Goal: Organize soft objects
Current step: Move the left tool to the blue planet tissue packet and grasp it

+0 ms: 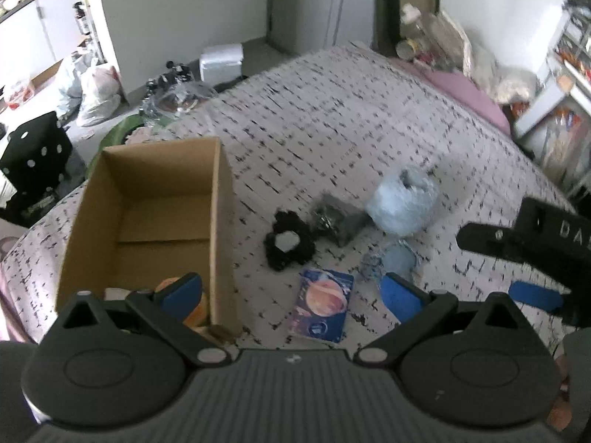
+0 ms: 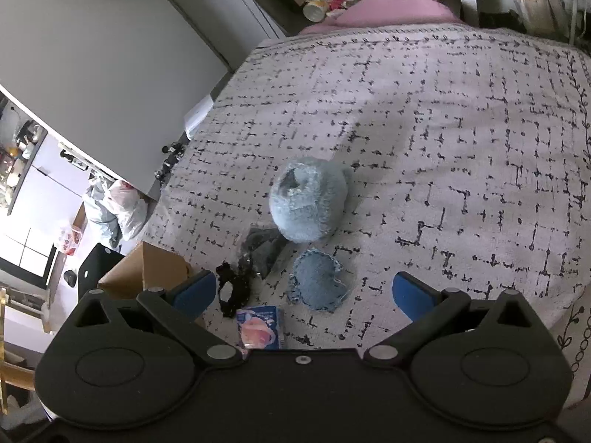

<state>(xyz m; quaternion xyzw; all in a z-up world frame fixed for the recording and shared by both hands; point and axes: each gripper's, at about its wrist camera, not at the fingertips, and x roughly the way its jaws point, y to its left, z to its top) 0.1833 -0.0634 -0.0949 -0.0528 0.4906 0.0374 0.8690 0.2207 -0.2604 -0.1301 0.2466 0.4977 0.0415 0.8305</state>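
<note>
Bed (image 1: 332,118) with a grid-print cover serves as the work surface. Box (image 1: 147,214), open-topped cardboard, stands at the left side of the bed, mouth up, so items can be dropped in from above. An orange item (image 1: 195,310) already lies in its near corner; most of it is hidden behind the left finger, so what it is cannot be told.

Remaining soft items sit in a loose cluster to the right of the box, all near one another:
- blue plush (image 2: 308,201), round, farthest back
- grey pouch (image 2: 264,249), just beside the plush
- black scrunchie (image 1: 288,240), next to the pouch
- denim patch (image 2: 319,284), frayed edge, lying flat in front of the plush
- card (image 1: 325,304) with a planet print, flat, nearest the box

Left gripper (image 1: 291,295): fingers spread wide, nothing between them. It hovers over the box's near right wall, straddling box and card. Judgement: placed as if after a drop, or ready to take the card.

Right gripper (image 2: 304,295): fingers also spread wide, empty, held above the cluster with the denim patch between the finger lines. Judgement: the patch is the likely next pick; being thin and flat, it probably needs the fingers pressed into the cover to catch an edge.

Task judged early: one item in, five out.
</note>
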